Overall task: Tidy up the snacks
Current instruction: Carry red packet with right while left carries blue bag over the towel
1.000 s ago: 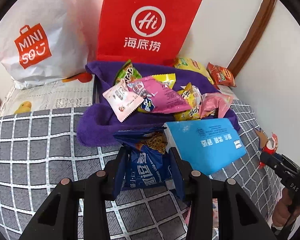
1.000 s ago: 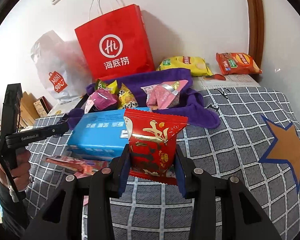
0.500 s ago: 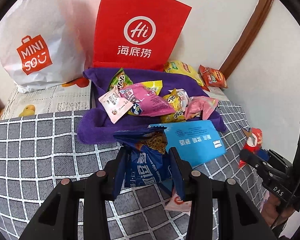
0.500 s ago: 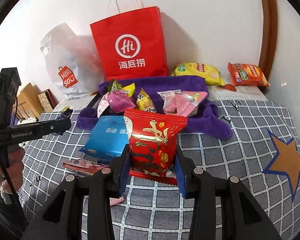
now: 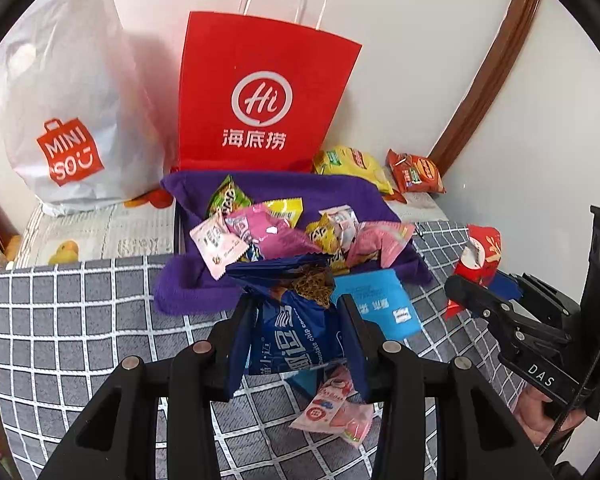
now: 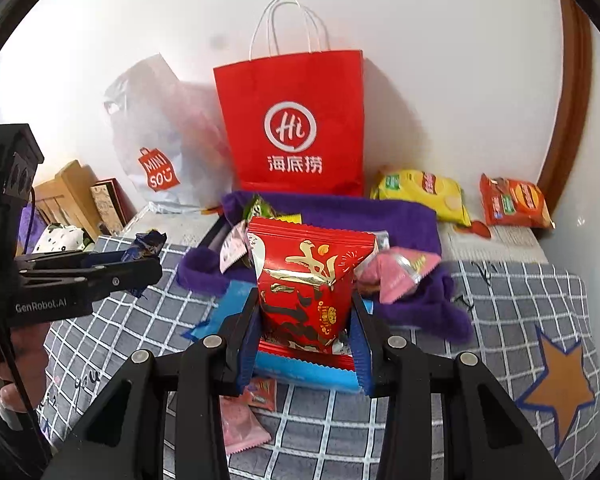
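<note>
The blue cookie packet stands upright between the fingers of the left gripper, which are closed on its sides. The red snack packet is pinched the same way in the right gripper. Both hang above the checked bed cover. Straight ahead lies the purple cloth with its heap of small packets, about equally near either hand; the red paper bag stands behind it. A flat light-blue box and loose pink packets lie beneath, between the fingers and the cloth.
</note>
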Demonstrator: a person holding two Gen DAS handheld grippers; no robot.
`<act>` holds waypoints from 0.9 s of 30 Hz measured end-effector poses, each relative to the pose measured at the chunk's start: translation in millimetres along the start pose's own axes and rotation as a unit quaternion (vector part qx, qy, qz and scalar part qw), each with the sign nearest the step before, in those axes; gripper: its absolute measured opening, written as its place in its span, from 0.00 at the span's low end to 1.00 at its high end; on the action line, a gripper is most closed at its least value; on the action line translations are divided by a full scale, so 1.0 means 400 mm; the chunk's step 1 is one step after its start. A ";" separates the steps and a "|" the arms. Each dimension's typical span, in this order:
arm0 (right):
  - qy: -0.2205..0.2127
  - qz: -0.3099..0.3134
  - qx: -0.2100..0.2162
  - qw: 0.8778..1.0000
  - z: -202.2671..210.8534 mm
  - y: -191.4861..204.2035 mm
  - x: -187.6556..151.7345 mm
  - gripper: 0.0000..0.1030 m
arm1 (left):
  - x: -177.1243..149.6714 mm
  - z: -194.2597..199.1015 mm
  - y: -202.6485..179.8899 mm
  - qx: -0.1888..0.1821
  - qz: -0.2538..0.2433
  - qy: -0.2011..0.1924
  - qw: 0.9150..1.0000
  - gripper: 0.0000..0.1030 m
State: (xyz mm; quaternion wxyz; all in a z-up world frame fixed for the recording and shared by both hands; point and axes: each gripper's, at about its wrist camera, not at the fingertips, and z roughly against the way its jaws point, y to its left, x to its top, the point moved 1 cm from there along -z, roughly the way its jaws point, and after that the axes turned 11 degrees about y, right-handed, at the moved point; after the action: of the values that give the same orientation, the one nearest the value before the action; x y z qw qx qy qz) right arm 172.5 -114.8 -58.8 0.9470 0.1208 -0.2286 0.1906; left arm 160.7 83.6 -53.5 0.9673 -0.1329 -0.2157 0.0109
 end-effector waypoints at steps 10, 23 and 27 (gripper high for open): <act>-0.004 -0.002 0.004 1.000 -0.007 -0.016 0.091 0.39 | 0.061 0.017 -0.011 0.012 -0.005 -0.012 1.000 0.38; -0.013 0.007 -0.002 1.000 -0.019 -0.023 0.179 0.39 | 0.120 0.029 0.007 0.019 0.003 -0.020 1.000 0.38; -0.014 0.006 0.002 1.000 -0.024 -0.023 0.209 0.39 | 0.142 0.032 0.018 0.020 0.006 -0.021 1.000 0.38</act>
State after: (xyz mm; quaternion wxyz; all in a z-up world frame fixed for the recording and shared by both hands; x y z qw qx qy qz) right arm 248.8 -94.3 -28.4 0.9422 0.1244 -0.2425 0.1948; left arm 207.0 98.4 -20.6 0.9650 -0.1144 -0.2349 0.0240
